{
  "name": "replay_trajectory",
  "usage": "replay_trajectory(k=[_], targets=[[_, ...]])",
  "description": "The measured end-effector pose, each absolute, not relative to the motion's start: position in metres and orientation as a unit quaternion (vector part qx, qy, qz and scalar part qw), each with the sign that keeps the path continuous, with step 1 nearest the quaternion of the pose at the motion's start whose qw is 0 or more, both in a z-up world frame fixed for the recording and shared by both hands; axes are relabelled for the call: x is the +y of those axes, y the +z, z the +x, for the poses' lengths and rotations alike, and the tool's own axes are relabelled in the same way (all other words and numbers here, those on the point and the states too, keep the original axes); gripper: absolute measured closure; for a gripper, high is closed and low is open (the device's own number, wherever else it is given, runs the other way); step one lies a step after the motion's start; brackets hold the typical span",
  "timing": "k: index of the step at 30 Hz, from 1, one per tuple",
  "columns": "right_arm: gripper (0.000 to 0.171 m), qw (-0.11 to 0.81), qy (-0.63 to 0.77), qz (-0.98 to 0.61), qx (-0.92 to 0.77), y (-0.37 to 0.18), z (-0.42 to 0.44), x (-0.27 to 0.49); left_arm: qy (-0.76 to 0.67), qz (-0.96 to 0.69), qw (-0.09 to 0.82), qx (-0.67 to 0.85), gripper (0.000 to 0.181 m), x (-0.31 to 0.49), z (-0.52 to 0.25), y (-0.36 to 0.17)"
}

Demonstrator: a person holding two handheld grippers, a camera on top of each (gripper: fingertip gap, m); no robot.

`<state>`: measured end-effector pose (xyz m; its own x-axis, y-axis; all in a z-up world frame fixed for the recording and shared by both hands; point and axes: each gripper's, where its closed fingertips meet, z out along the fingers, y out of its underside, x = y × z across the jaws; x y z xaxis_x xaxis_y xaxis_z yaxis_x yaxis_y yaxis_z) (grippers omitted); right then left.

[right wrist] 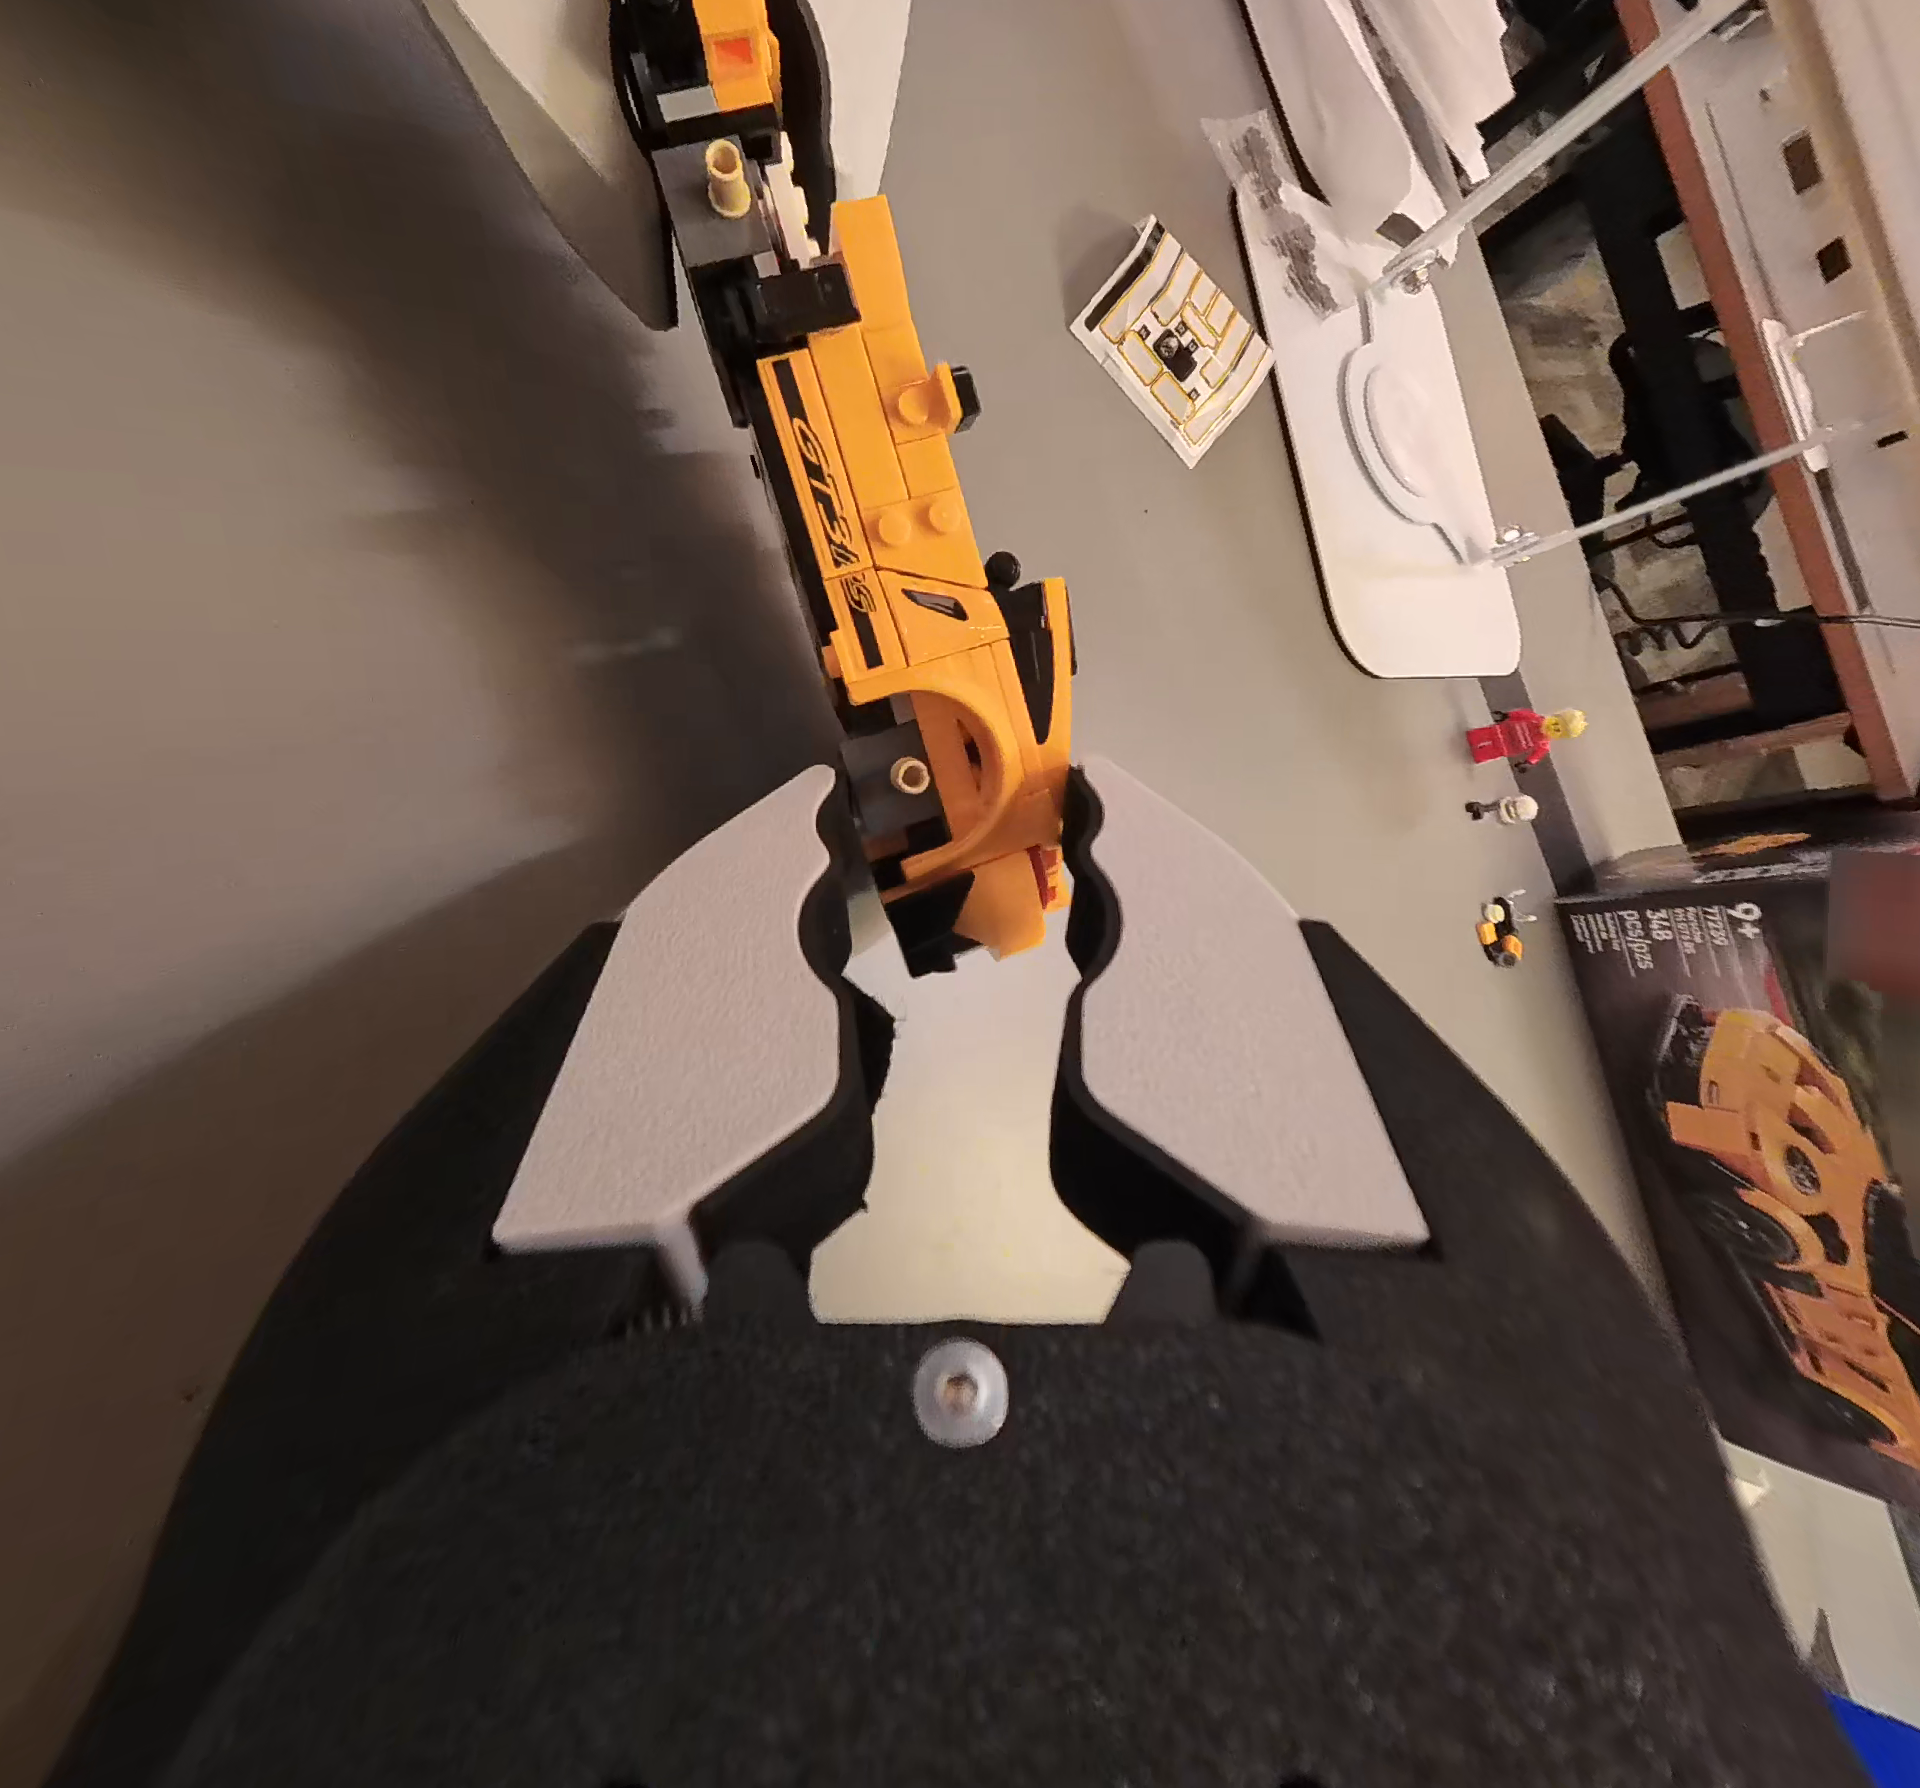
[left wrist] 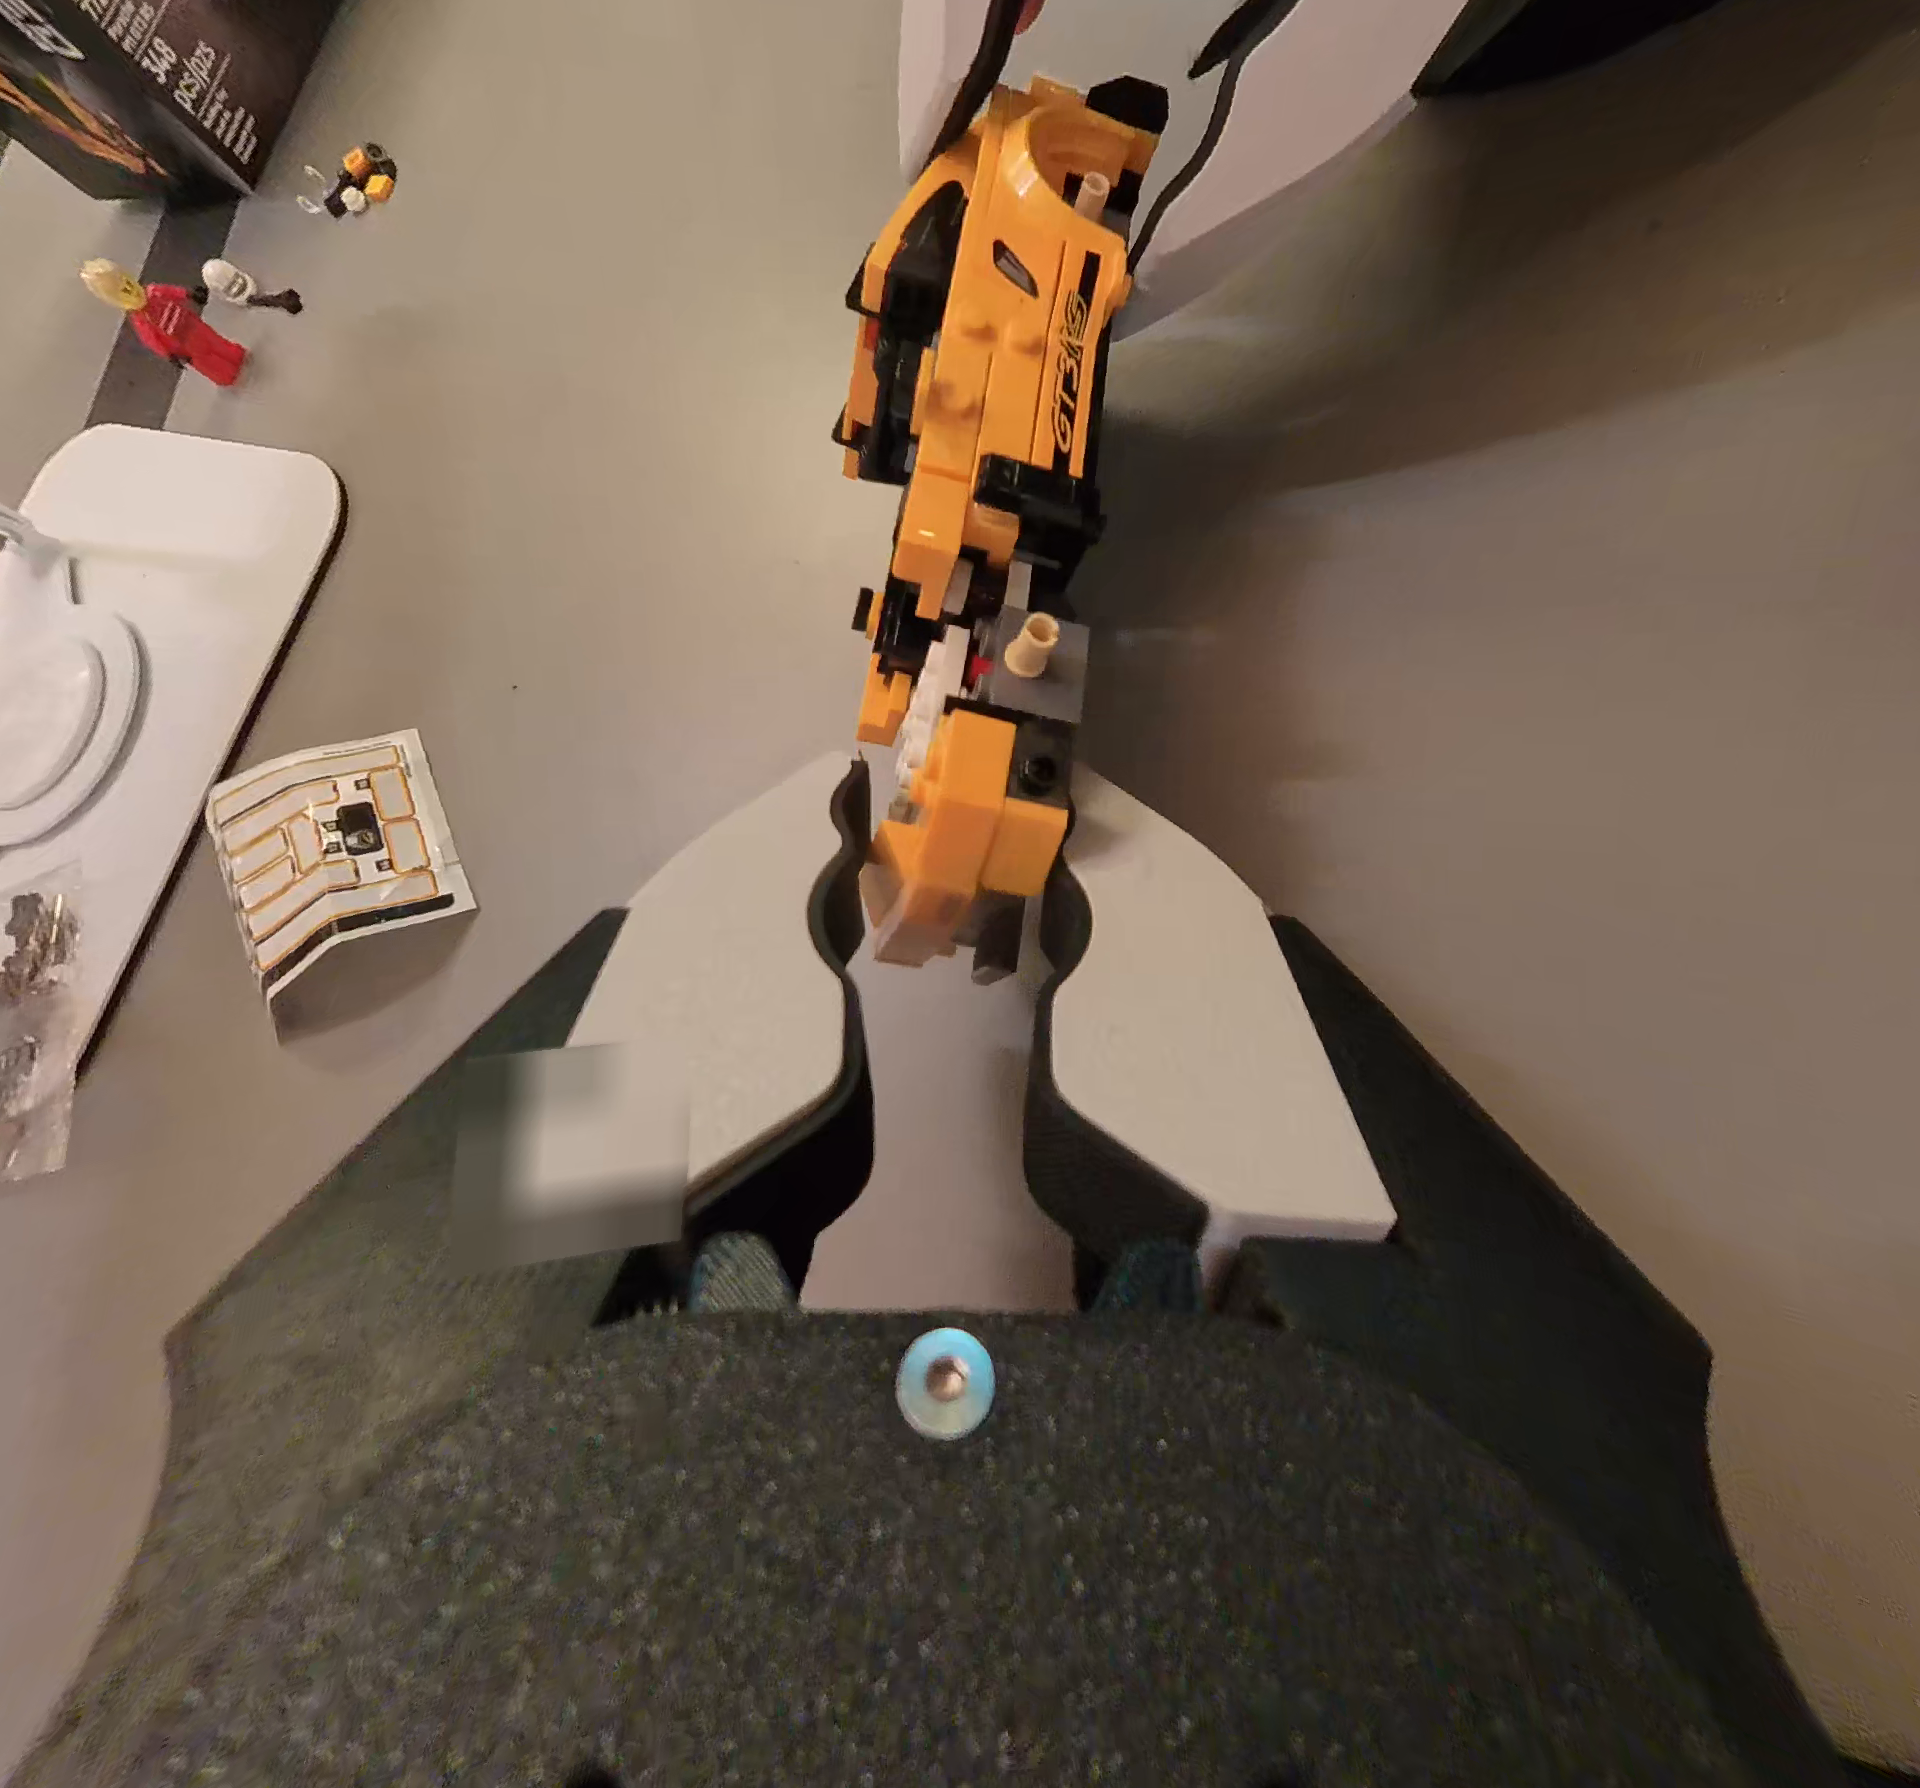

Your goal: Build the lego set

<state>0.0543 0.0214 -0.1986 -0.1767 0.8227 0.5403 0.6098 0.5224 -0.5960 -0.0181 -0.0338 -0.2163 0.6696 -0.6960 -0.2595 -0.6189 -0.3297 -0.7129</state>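
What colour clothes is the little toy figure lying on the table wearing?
Red, on the small yellow-haired toy figure; clearest in the left wrist view.

left wrist view: behind left claw (left wrist: 951, 865), looks down its fingers, close over table (left wrist: 623, 388) | right wrist view: behind right claw (right wrist: 961, 865), faces opposite way | shared: orange car (left wrist: 987, 450), sticker sheet (left wrist: 338, 850), box (left wrist: 156, 3)

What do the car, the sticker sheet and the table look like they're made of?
Car: hard glossy plastic bricks, studs and highlights showing. Sticker sheet: thin glossy paper or film, one edge curling up. Table: smooth matte grey surface, likely laminate; unclear.
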Motion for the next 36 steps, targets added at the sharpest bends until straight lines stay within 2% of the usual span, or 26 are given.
replay_trajectory(k=[8, 12, 14, 18, 26, 30, 36], targets=[[0.133, 0.445, 0.112, -0.472, -0.752, -0.199, 0.049, 0.022, -0.106, -0.808, 0.445, 0.371, 0.143, -0.038, -0.014, -0.201], [0.133, 0.455, 0.100, -0.467, -0.752, -0.199, 0.046, 0.024, -0.107, -0.803, 0.463, 0.360, 0.144, -0.038, -0.016, -0.193], [0.133, 0.461, 0.094, -0.463, -0.752, -0.199, 0.044, 0.025, -0.084, -0.805, 0.465, 0.359, 0.149, -0.035, -0.020, -0.195], [0.133, 0.512, 0.013, -0.408, -0.756, -0.203, 0.039, 0.035, -0.012, -0.801, 0.465, 0.378, 0.174, -0.029, -0.027, -0.202], [0.129, 0.548, -0.081, -0.331, -0.764, -0.218, 0.038, 0.045, 0.056, -0.784, 0.449, 0.425, 0.177, -0.027, -0.023, -0.217], [0.130, 0.536, -0.083, -0.319, -0.777, -0.226, 0.038, 0.043, 0.019, -0.787, 0.453, 0.419, 0.163, -0.031, -0.020, -0.214], [0.124, 0.503, -0.052, -0.315, -0.803, -0.226, 0.044, 0.040, -0.078, -0.840, 0.407, 0.349, 0.111, -0.028, -0.027, -0.238]])
